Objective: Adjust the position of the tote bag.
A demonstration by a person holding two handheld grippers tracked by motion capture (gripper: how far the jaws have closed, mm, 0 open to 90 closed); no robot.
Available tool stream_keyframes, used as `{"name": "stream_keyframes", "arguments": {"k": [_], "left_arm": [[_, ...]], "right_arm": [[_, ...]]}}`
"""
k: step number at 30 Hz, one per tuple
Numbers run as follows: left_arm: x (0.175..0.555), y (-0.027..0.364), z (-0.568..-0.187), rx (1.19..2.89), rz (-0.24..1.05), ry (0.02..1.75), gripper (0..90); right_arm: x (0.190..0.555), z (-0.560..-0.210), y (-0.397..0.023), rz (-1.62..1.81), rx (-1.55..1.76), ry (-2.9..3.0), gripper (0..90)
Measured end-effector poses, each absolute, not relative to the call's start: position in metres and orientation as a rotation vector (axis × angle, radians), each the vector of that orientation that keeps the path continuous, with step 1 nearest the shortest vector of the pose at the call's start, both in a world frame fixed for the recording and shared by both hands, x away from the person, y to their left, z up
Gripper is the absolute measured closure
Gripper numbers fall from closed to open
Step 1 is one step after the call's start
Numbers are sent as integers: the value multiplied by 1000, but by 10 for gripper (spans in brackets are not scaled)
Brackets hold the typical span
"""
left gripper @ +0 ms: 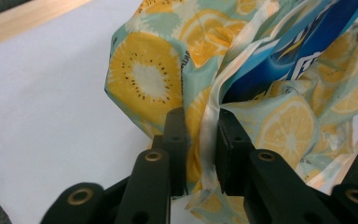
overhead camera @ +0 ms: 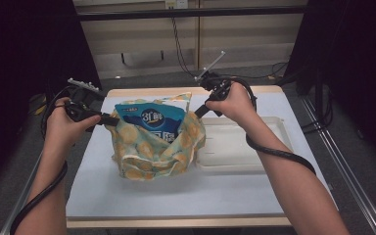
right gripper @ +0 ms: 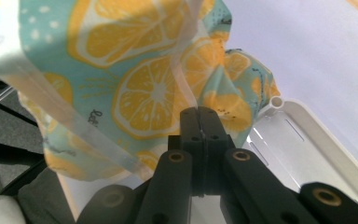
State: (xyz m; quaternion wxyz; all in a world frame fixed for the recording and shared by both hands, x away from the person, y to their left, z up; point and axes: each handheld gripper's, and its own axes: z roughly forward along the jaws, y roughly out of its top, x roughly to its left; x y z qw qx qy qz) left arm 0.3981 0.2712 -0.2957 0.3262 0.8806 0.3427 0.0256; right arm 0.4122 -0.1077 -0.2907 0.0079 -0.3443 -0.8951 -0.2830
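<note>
Both tongs [left gripper: 200, 140] [right gripper: 199, 122] clamped on fruit-print bag [overhead camera: 152, 152] rim.

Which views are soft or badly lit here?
High view: table evenly lit, both sides fall to near black, overall slightly soft. Left gripper view: lemon-print bag fairly sharp, the blue packet in it glossy and a bit blurred. Right gripper view: the bag's clear edge strip close to the lens is blurred; white tray bright, not blown out.

You hold the fruit-print bag [overhead camera: 159, 147] by both edges, left gripper [overhead camera: 108, 119] and right gripper [overhead camera: 198, 111], with a blue packet [overhead camera: 149, 119] upright inside, beside the white tray [overhead camera: 240, 147].
</note>
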Motion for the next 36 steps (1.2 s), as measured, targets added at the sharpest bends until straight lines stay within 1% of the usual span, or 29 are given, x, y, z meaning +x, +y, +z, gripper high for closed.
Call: {"name": "stream_keyframes", "arguments": {"k": [3,12,17,18,19,22,27,30,33,34,36], "left_arm": [[397,268,-302,2285,52,931,784],[399,270,-313,2298,15,932,816],[399,270,-315,2296,-12,946,824],[399,271,-314,2309,-8,938,824],[399,272,-314,2311,-12,942,826],[398,271,-313,2317,-13,945,829],[398,271,-314,2310,-17,955,830],[398,269,-313,2310,-16,960,830],[398,268,-313,2320,-15,948,830],[398,268,-313,2319,-15,949,830],[398,269,-313,2318,-20,950,829]], "right_arm": [[415,-295,-108,-882,-1098,-2790,900],[427,-305,-108,-870,-1156,-2784,900],[427,-308,-106,-889,-1133,-2775,900],[425,-306,-106,-894,-1128,-2779,886],[423,-304,-106,-904,-1137,-2776,845],[420,-299,-110,-883,-1117,-2803,806],[411,-290,-117,-893,-1100,-2798,676],[406,-288,-118,-876,-1079,-2806,537],[403,-291,-117,-872,-1050,-2812,469],[403,-293,-116,-870,-1043,-2808,457],[404,-298,-114,-857,-1047,-2820,460]]}}
